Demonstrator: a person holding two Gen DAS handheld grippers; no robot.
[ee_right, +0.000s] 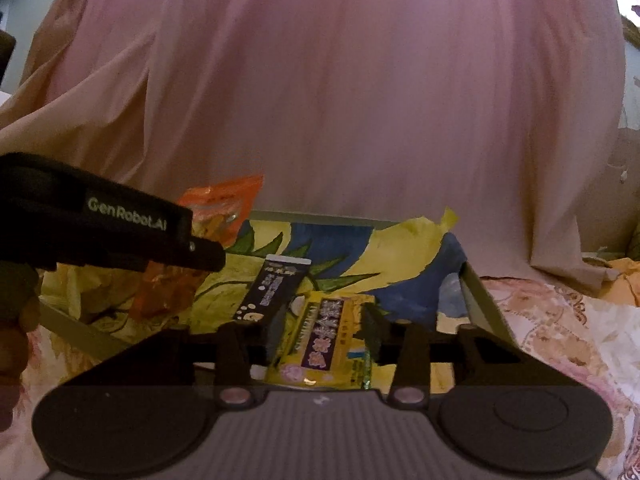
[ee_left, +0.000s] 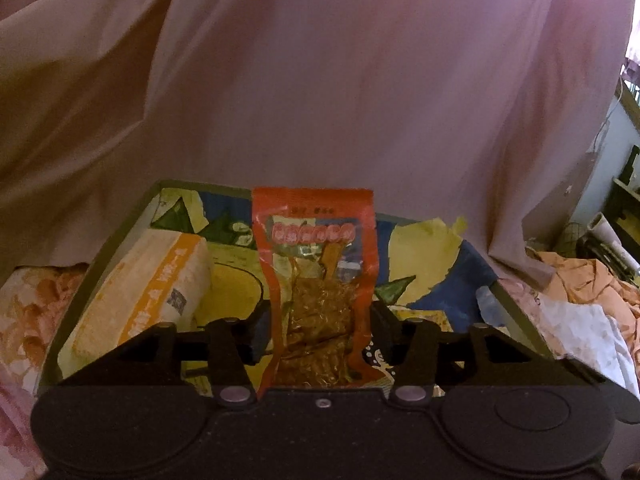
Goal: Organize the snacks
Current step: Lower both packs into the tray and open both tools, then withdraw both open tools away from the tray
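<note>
Left tongs (ee_left: 320, 320) are clenched on a red snack packet (ee_left: 316, 272), pinching its lower half so the packet stands upright between the fingers, top edge pointing away. From the right wrist view the same tongs (ee_right: 208, 256) reach in from the left, level and slightly raised, with the red packet (ee_right: 216, 208) sticking up past them; part of the person's hand (ee_right: 16, 320) shows at the far left edge. Right tongs (ee_right: 324, 328) are clamped on a yellow snack packet (ee_right: 328, 340), held flat and lengthwise between the fingers. Just ahead and left of them lies a dark snack bar (ee_right: 272, 292) on the tray's bottom. Below both tongs sits a tray (ee_left: 516, 312) lined with yellow-and-blue patterned paper. Left of the left tongs, a pale orange-striped pack (ee_left: 144, 292) leans inside the tray. The tray rests on a flowered bedspread (ee_right: 560, 332), and a pink curtain (ee_right: 340, 100) hangs beyond.
</note>
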